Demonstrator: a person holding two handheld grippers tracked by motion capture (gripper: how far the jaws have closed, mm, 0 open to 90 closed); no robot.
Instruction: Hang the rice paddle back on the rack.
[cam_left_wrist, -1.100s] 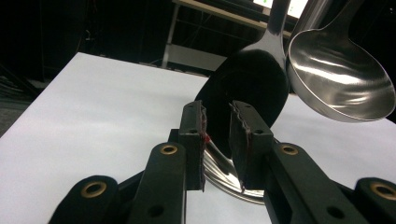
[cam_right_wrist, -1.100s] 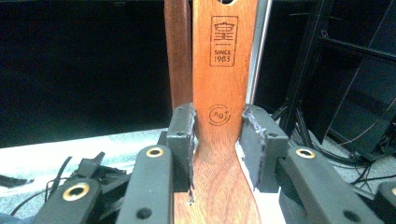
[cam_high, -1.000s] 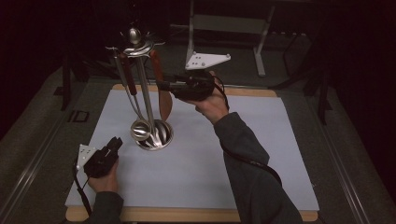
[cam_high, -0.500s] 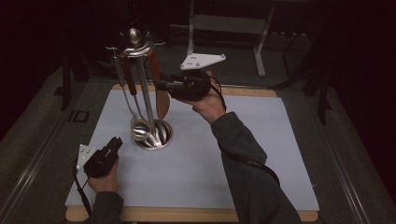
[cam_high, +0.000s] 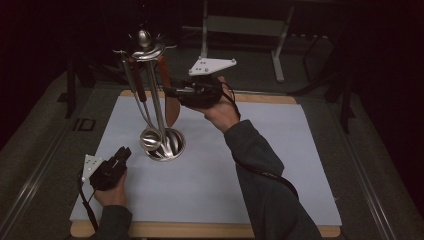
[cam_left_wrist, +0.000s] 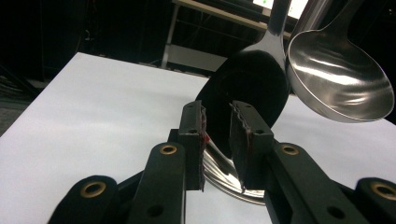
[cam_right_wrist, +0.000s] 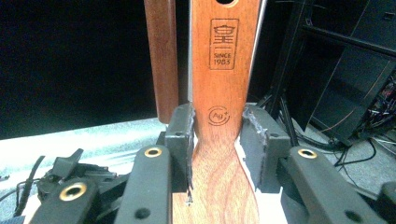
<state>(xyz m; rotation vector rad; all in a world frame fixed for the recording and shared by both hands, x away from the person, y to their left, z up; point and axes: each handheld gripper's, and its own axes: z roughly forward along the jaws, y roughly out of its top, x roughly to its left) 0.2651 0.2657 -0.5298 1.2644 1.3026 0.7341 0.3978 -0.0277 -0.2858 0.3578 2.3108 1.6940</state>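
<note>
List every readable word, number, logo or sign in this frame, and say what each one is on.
"SINCE 1985", under a small pot emblem in a branded rectangle: on the wooden spatula handle.
"Ag+" in a circle: lower on the same handle.
"ID"-like mark on the table edge: too blurred to be sure.
Nothing else is legible.

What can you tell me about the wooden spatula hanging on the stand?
The wooden spatula is flat, reddish-brown wood with a visible grain. Its handle has a hole at the top and burned-in marks, one reading "SINCE 1985". It hangs upright from the metal utensil stand, widening toward the blade below. The right tongs sit around its neck; the left pad seems to touch it, and a slim gap shows at the other.
</note>
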